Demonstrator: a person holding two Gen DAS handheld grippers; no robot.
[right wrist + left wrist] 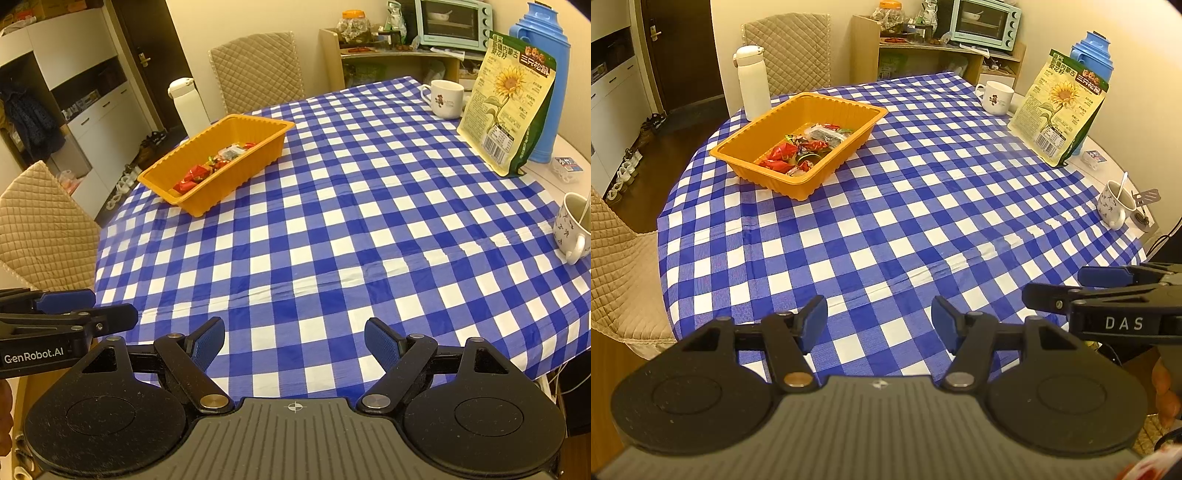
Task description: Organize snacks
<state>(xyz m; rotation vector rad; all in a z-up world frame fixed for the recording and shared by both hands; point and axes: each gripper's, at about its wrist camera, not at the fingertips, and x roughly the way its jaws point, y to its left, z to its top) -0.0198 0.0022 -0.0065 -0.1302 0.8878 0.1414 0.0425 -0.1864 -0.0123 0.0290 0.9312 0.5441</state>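
Observation:
An orange plastic tray stands on the blue-and-white checked table at the far left. It holds several wrapped snacks, red, green and clear. The tray also shows in the right wrist view with the snacks inside. My left gripper is open and empty above the table's near edge. My right gripper is open and empty, also at the near edge. Each gripper shows at the edge of the other's view, the right one beside the left, the left one beside the right.
A sunflower-seed bag stands at the far right in front of a blue thermos. A white mug sits beside it. A cup with a spoon is at the right edge. A white bottle stands behind the tray. Quilted chairs surround the table.

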